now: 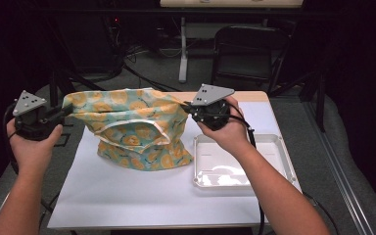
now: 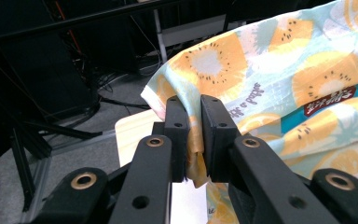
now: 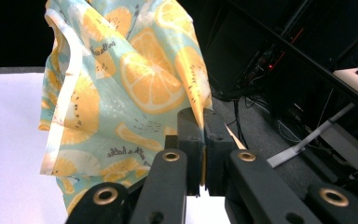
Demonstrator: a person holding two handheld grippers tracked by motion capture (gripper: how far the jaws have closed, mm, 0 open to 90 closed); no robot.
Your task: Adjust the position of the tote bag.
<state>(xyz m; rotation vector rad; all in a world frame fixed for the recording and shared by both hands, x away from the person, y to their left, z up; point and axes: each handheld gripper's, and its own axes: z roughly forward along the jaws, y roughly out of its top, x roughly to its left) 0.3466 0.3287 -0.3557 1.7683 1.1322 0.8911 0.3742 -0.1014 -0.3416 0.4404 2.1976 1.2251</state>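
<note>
Fruit-print cloth (image 1: 132, 129) hangs stretched above the desk (image 1: 127, 196), just left of the white tray (image 1: 284, 156), corners pinched in left gripper (image 1: 61, 113) fingers and right gripper (image 1: 188, 106) fingers.

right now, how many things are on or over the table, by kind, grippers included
grippers: 2, the left gripper and the right gripper, each pinching a top corner of the cloth
printed cloth with orange slices: 1
white tray: 1
white table sheet: 1
total: 5
</note>
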